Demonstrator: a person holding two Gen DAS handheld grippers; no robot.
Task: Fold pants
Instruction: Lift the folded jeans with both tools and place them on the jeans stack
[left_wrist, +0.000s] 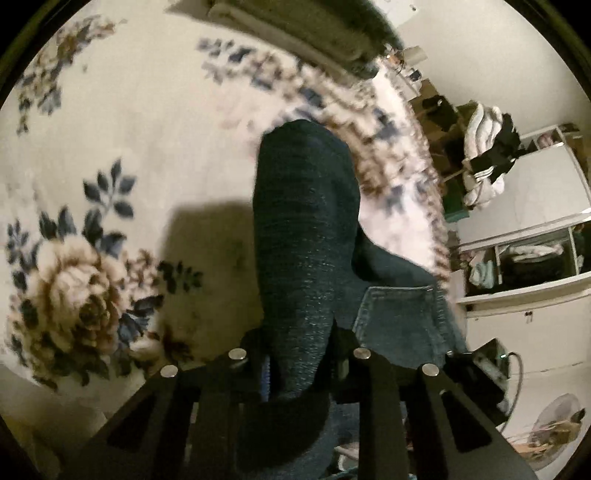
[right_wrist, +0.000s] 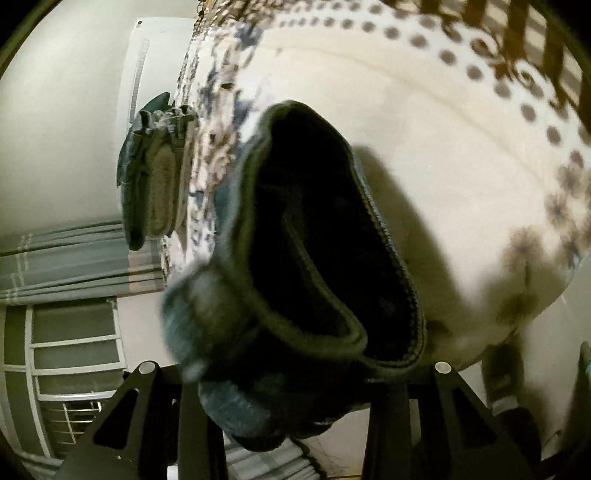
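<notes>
The left gripper (left_wrist: 301, 354) pinches the pants (left_wrist: 306, 229) and the right gripper (right_wrist: 295, 373) pinches them too; both lift the pants over the bed (left_wrist: 155, 110), probably to lay them flat.

You had one pair of dark jeans (left_wrist: 306, 236) over one floral bedspread (left_wrist: 122, 110), two hand-held grippers, and one folded pile (right_wrist: 155, 177) at the edge.

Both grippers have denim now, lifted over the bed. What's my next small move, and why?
Probably lower both together onto the floral blanket. The left gripper pinches a bunched fold of the jeans, the right gripper a gaping hem, so the cloth hangs loose and needs laying flat before folding.
</notes>
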